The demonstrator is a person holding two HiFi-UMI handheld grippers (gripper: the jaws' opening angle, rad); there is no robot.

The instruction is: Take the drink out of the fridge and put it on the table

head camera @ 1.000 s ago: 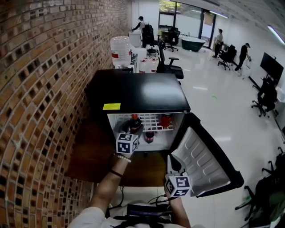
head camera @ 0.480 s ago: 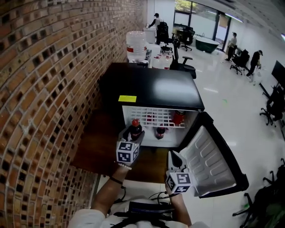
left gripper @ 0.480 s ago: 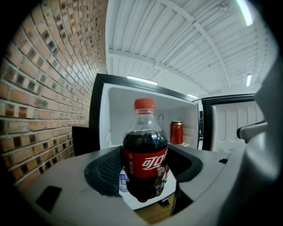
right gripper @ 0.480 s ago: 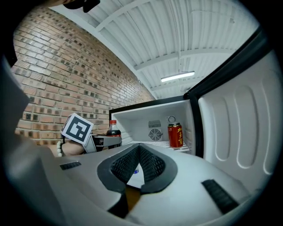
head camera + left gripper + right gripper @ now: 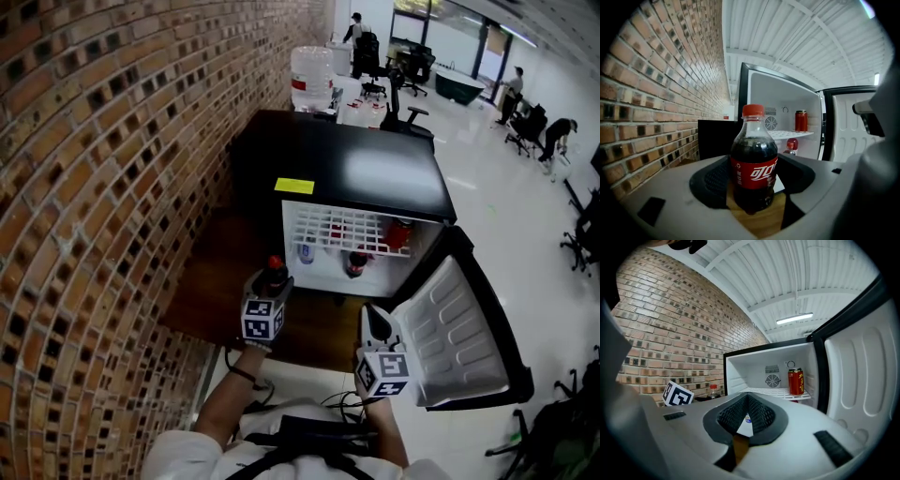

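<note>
The cola bottle [image 5: 753, 159] is standing upright between the jaws of the left gripper [image 5: 270, 291], whose dark pads are pressing on its sides at label height, set roughly halfway apart. The bottle is hanging clear of the fridge [image 5: 347, 173], out in front of its open compartment and toward the brick wall [image 5: 94, 187], over a brown wooden surface [image 5: 211, 300]. In the head view only its red cap and dark shoulder are showing above the gripper; the body is being hidden by the jaws and marker cube.

The right gripper [image 5: 746, 416] is hovering lower and to the right, near the open fridge door [image 5: 459, 328], with its pad tips meeting and nothing held between them. Only a thin wedge of the fridge interior is showing through the gap below the tips.

Inside the fridge, a red can [image 5: 796, 381] is standing on the upper wire shelf. A second red-capped bottle [image 5: 791, 145] is sitting lower down, half covered by the left gripper's body; what else is lying on that level is too small to make out. A yellow sticker [image 5: 294, 186] is showing on the fridge's black top, its print unreadable.
</note>
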